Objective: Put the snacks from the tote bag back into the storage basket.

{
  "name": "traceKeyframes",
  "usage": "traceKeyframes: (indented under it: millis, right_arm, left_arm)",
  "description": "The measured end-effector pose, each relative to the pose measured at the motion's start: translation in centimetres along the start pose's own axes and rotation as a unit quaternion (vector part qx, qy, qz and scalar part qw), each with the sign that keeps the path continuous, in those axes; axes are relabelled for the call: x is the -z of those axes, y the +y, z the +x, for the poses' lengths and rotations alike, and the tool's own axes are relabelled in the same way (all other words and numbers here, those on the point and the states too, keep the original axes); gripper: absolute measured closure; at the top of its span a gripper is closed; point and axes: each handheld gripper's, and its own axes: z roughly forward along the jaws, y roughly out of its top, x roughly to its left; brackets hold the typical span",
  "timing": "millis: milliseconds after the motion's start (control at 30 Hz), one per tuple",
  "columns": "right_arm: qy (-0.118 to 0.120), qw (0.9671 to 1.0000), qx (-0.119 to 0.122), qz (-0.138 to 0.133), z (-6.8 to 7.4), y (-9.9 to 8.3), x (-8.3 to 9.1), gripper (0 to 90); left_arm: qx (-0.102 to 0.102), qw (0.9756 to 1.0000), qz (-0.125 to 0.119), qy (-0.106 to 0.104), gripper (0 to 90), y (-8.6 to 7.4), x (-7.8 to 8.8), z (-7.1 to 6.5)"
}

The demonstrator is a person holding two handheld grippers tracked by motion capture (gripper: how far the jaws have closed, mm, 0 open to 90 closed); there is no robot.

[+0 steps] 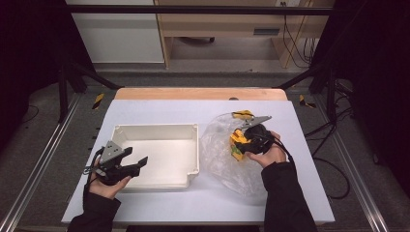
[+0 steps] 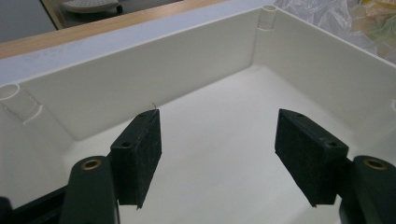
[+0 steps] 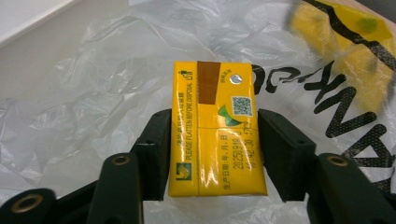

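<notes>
White tub (image 1: 159, 153) mid-table (image 1: 159, 108), left of clear bag (image 1: 220, 150). Left gripper (image 1: 138, 163) at tub's near-left rim, fingers apart. Right gripper (image 1: 238, 145) over bag, on yellow carton (image 1: 237, 139). Second yellow pack (image 1: 242, 114) at bag's far edge.

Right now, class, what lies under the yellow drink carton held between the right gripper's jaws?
Crumpled clear plastic bag lies under the yellow drink carton, which the right gripper clamps. The bag spreads over the white table. Whatever sits directly beneath the carton is covered.
</notes>
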Motion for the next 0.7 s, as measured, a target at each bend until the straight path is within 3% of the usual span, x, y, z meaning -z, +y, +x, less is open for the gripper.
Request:
traceKeyframes:
  millis: [367,700]
  right_arm:
    - [0.004,0.9999,-0.008,0.01,-0.1,0.0,-1.3,47.8]
    - [0.006,0.9997,-0.019,0.015,-0.2,0.1,-1.2,50.0]
  left_arm:
    - [-0.001,1.0,0.001,0.0,31.6,0.0,0.0,0.1]
    - [0.001,1.0,-0.001,0.001,31.7,0.0,0.0,0.2]
